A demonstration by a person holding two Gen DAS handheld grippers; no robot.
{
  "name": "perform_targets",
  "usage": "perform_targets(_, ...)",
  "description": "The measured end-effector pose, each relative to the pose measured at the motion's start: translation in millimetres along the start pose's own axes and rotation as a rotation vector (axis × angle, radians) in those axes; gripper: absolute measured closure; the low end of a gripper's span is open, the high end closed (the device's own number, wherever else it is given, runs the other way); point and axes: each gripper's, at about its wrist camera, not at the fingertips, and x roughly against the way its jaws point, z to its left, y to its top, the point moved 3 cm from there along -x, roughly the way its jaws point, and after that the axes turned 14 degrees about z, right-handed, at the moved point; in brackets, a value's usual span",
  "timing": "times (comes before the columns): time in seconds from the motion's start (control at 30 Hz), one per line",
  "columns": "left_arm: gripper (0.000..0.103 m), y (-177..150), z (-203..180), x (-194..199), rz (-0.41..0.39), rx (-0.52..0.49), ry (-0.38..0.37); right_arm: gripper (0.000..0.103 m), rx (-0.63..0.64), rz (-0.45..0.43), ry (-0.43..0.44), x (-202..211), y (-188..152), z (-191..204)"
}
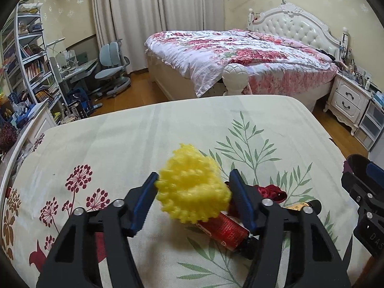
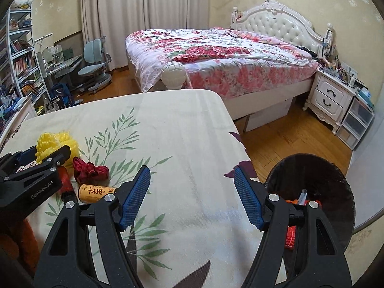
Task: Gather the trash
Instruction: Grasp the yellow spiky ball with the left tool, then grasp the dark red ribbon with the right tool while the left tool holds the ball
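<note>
1. Left claw (image 1: pixel 193 189) pinching a knobbly yellow mesh ball (image 1: pixel 192 187), both blue pads against its sides, above the leaf-printed tabletop (image 1: pixel 120 139).
2. Beneath and just right of the ball: a red tube (image 1: pixel 225 228), a crumpled dark red wrapper (image 1: pixel 271 192) and a small yellow can (image 2: pixel 96 193) lying on its side, close together.
3. Right claw (image 2: pixel 192 189) spread wide, nothing between its pads, over bare cloth near the tabletop's right edge.
4. Dark round bin (image 2: pixel 336 182) on the floor just right of that edge, orange scraps inside.
</note>
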Motion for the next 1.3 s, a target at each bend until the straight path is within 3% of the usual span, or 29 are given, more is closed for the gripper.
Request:
perform_targets(0.2,0.056,-6.2,12.2,0.4,-0.009,-0.009,-0.018,0.033,0.034,0.006,0.016,-4.6,4.1,21.2)
perform_targets(0.57,0.057,-16.2,66.0,16.2,-0.043,0.066,0.025,0.033,0.131,0.025,0.072,-4.4,4.2,74.4)
perform_targets(0.93,0.057,-37.5,110.1,19.3,-0.035,0.120,0.078,0.034,0.240,0.116,0.074,-27.8,0.4,125.6)
perform_targets(1.2,0.057,-42.9,120.1,12.9,-0.016,0.142,0.062,0.059,0.217,0.160,0.088,-40.3,1.7,127.5)
perform_targets(1.3,0.057,-43.4,120.2,12.5,-0.015,0.142,0.061,0.063,0.206,0.141,0.087,-37.9,3.0,126.5)
